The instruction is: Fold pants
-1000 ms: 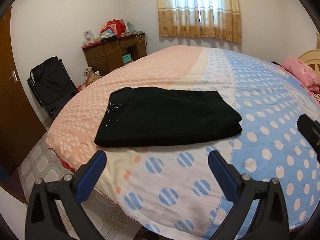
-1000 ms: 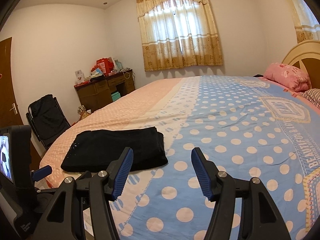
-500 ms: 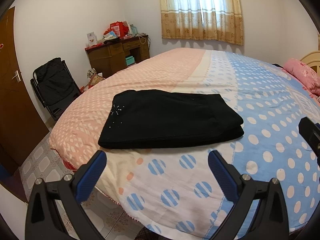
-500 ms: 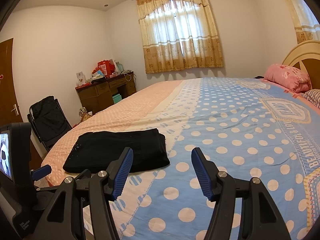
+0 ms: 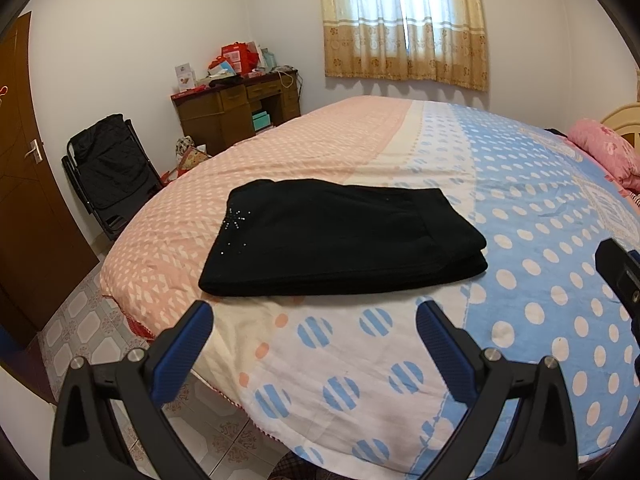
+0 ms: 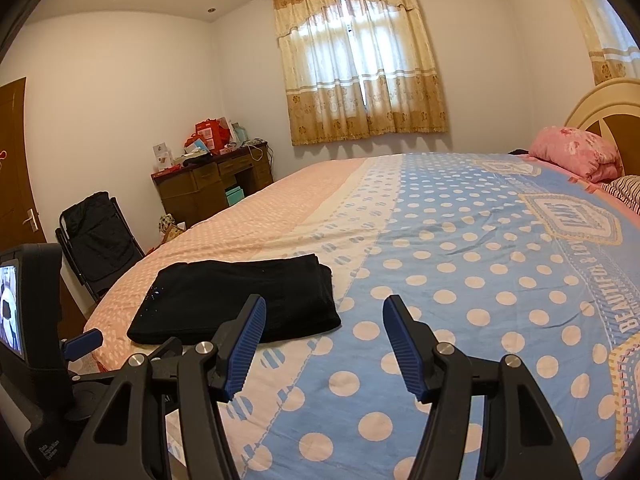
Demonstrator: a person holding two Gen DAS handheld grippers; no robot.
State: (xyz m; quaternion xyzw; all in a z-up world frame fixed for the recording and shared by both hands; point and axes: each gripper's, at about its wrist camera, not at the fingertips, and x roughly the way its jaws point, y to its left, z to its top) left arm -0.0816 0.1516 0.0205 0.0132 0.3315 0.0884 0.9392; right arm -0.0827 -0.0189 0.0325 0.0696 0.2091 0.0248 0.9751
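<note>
Black pants (image 5: 336,240) lie folded into a flat rectangle on the bed (image 5: 520,216), near its pink foot corner; a small sparkly star marks their left end. My left gripper (image 5: 314,322) hangs open just short of the pants' near edge, nothing between its blue pads. In the right wrist view the same pants (image 6: 240,300) lie ahead and to the left. My right gripper (image 6: 324,320) is open and empty over the blue dotted cover, right of the pants. The left unit's body (image 6: 36,344) shows at that view's left edge.
A wooden desk (image 5: 236,112) piled with red boxes stands by the far wall under a curtained window (image 5: 404,20). A black folding chair (image 5: 108,168) sits beside a brown door (image 5: 24,168). A pink pillow (image 6: 576,158) and headboard lie at the right. Tiled floor (image 5: 88,328) borders the bed's corner.
Both views have shifted slightly, so the pants sit a little lower and further right in the left wrist view. The pants lie unchanged and both grippers stay open.
</note>
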